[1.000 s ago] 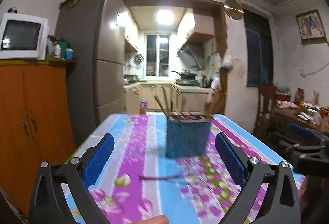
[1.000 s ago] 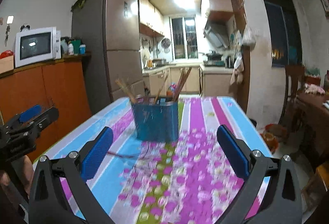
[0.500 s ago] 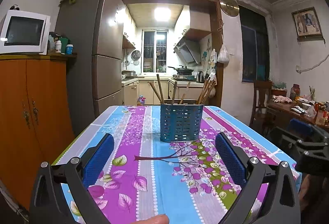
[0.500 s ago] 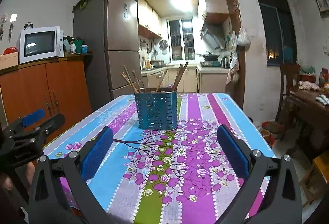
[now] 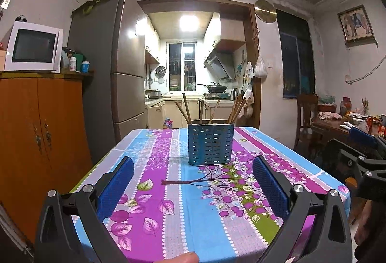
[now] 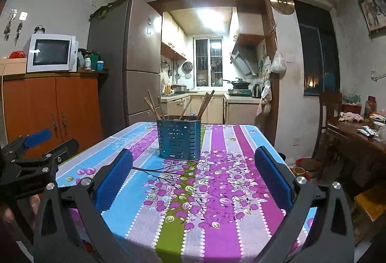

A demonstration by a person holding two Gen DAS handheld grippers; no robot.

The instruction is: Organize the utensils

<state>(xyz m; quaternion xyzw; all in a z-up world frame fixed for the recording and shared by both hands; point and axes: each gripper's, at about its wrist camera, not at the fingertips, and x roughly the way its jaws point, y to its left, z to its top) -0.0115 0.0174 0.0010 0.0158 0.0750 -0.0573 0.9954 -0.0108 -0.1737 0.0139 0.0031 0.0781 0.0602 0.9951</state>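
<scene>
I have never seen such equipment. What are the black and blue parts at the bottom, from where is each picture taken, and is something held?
They are hand-held grippers, one in each of a person's hands, each with a camera looking along its fingers. One picture comes from the left gripper, the other from the right gripper. Both are open and hold nothing. On the table's flowered cloth stands a blue perforated holder containing wooden chopsticks. Each camera also sees the other gripper at its edge.

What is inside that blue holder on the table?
Wooden chopsticks stand in the blue holder, leaning toward both ends, their tops sticking out above the rim. Their lower ends and anything lying at the bottom are hidden by its slotted wall.
</scene>
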